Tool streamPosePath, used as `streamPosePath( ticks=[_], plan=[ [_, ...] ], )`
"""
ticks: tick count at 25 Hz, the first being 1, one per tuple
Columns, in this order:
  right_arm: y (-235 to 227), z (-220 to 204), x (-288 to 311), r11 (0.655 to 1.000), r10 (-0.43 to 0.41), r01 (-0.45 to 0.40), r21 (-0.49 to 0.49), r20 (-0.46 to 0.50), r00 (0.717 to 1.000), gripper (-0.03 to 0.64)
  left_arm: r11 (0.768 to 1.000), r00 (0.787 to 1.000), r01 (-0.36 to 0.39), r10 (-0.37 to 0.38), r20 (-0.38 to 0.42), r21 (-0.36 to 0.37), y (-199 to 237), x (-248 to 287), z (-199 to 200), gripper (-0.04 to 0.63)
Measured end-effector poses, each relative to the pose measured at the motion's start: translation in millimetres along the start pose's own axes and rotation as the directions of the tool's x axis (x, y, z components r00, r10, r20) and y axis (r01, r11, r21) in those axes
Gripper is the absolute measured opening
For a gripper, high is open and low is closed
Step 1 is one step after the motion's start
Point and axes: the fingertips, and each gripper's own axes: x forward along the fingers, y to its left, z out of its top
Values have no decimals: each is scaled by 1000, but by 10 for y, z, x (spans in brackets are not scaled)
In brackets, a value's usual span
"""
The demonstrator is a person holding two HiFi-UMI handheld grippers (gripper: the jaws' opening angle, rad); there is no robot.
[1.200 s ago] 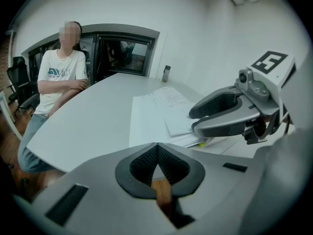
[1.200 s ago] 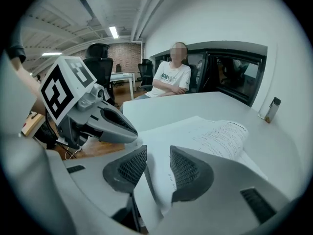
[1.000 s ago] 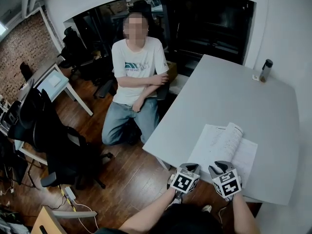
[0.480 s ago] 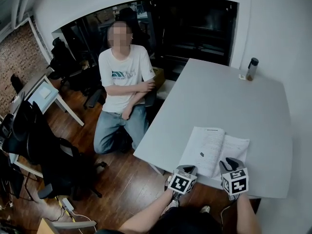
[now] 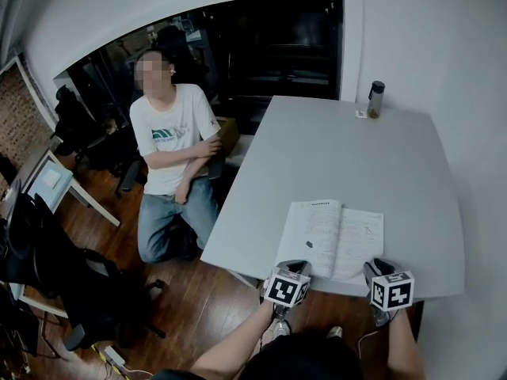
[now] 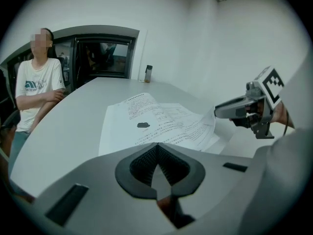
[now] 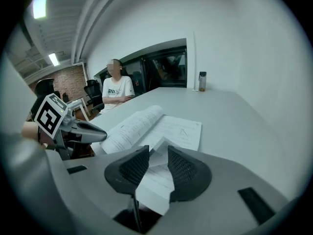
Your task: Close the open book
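— Where's the book?
— Lying open by the near edge of the counter. My right gripper has its fingers clamped on the pages at the book's near right corner. The left gripper has its fingers together, holding nothing.

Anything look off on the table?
Small dark blot on the left page of the open white printed book, stain or object unclear. Its near right pages curl up, pinched in the right gripper.

Head view high, steep; gripper views low, near; share book.
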Motion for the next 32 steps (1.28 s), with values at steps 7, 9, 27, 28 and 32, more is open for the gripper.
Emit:
streamPosePath(
  ticks=[7, 9, 27, 28, 32],
  plan=[
    [-291, -223, -304, 986, -76, 72, 150, 26, 997, 120, 999, 1000, 21, -21, -6, 38, -31, 20, 40, 6],
    [-374, -167, -374, 983, -103, 94, 159, 47, 994, 120, 999, 1000, 25, -25, -11, 43, -19, 25, 28, 6],
    [1328, 315, 448, 930, 220, -219, -295, -29, 975, 200, 1000, 1000, -20, 20, -18, -16, 427, -272, -241, 5],
    [1434, 309, 498, 913, 231, -232, -334, -44, 972, 214, 999, 1000, -23, 22, -18, -24, 464, -280, -267, 6],
    [1751, 253, 664, 829, 237, -265, -493, -119, 964, 262, 999, 999, -28, 28, -22, -42, 569, -308, -340, 5]
  ],
)
